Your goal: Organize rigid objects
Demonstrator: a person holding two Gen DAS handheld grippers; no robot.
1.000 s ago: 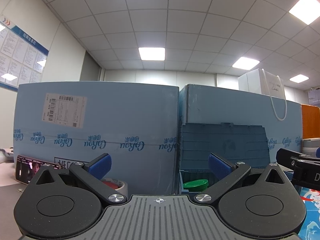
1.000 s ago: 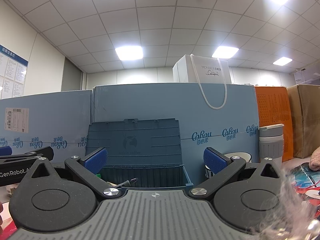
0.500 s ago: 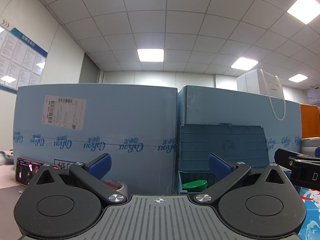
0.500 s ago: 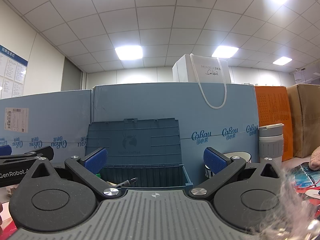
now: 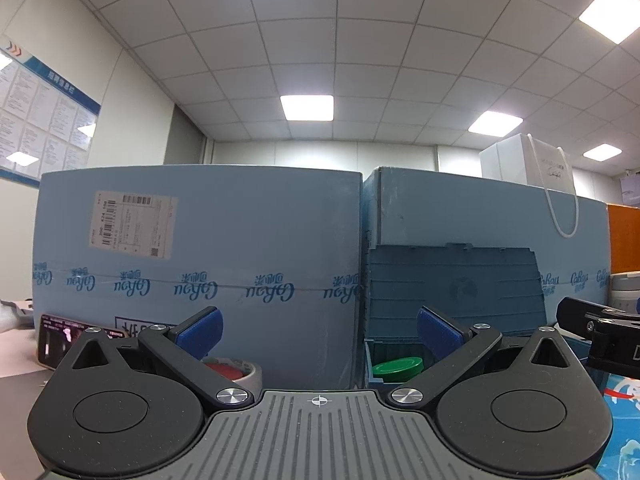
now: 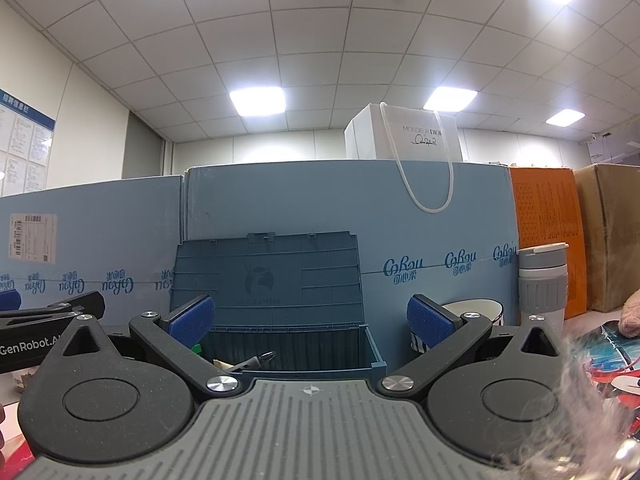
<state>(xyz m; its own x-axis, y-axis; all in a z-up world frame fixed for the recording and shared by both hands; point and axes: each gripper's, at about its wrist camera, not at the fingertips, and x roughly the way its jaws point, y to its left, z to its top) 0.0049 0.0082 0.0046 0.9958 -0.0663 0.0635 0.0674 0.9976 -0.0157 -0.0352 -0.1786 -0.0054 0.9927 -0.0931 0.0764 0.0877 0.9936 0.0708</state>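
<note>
- Left wrist view: the left gripper (image 5: 319, 332) has its fingers spread wide with nothing between them, facing a light blue carton (image 5: 200, 248)
- A dark blue storage bin (image 5: 452, 312) stands to the right with its lid propped upright; a green round lid (image 5: 397, 369) lies inside it
- A roll of tape (image 5: 236, 370) sits behind the left finger, a phone (image 5: 60, 332) further left on the counter (image 5: 16, 384)
- Right wrist view: the right gripper (image 6: 308, 320) is also wide apart and holds nothing, pointed at the same bin (image 6: 288, 344)
- A slim tool tip (image 6: 256, 360) pokes up inside the bin; a bowl (image 6: 476, 312) and a grey tumbler (image 6: 542, 280) stand to the right
</note>
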